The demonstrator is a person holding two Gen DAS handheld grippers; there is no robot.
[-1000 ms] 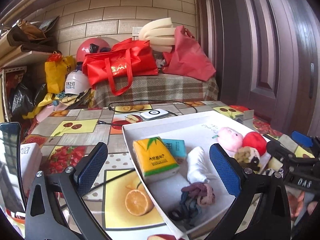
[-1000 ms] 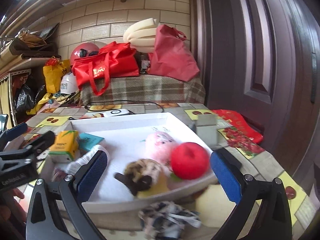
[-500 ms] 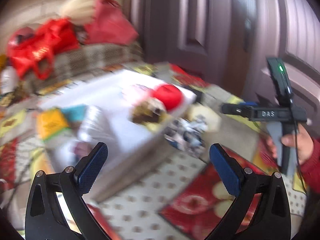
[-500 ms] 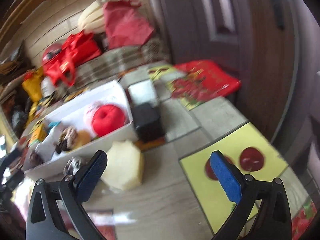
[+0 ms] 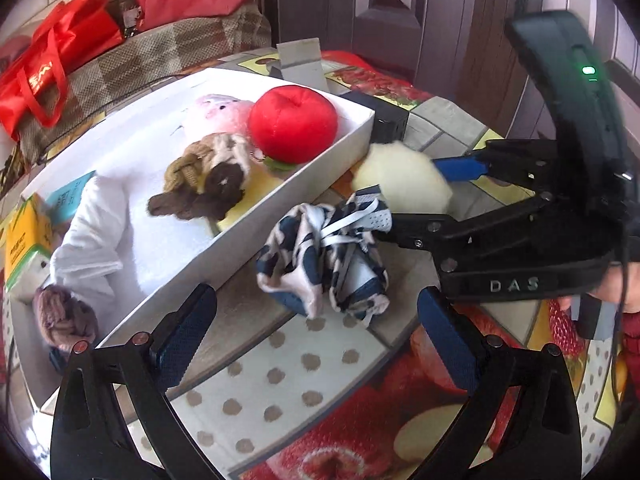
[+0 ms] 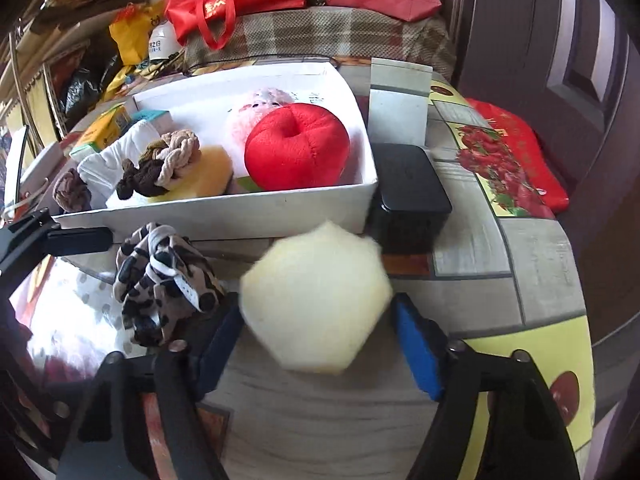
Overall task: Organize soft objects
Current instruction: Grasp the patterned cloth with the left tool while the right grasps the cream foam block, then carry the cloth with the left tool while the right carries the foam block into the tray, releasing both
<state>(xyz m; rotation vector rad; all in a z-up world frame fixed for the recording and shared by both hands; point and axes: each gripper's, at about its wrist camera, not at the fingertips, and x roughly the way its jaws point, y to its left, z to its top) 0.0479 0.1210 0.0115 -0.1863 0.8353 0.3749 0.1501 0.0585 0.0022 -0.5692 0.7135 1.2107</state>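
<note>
A white box (image 5: 280,196) holds a red plush apple (image 5: 292,120), a pink plush (image 5: 220,108), a knitted brown toy (image 5: 204,176) and a white towel (image 5: 88,232). On the table beside it lie a cream sponge (image 6: 316,292) and a dark-patterned cloth bundle (image 5: 324,256). My right gripper (image 6: 316,320) has the sponge between its jaws, which are closing, and both blue pads touch its sides. My left gripper (image 5: 316,308) is open, its fingertips just short of the cloth bundle.
A black box (image 6: 408,192) and a grey-white box (image 6: 396,100) stand against the white box's right end. A yellow tissue pack (image 5: 20,240) sits at its far left. Red bags lie on a checked bench behind. A person's hand (image 5: 616,288) holds the right gripper.
Both grippers tilted down and swung to the table beside the box. The right jaws narrowed from wide open onto the sponge. The left gripper came up to the cloth bundle.
</note>
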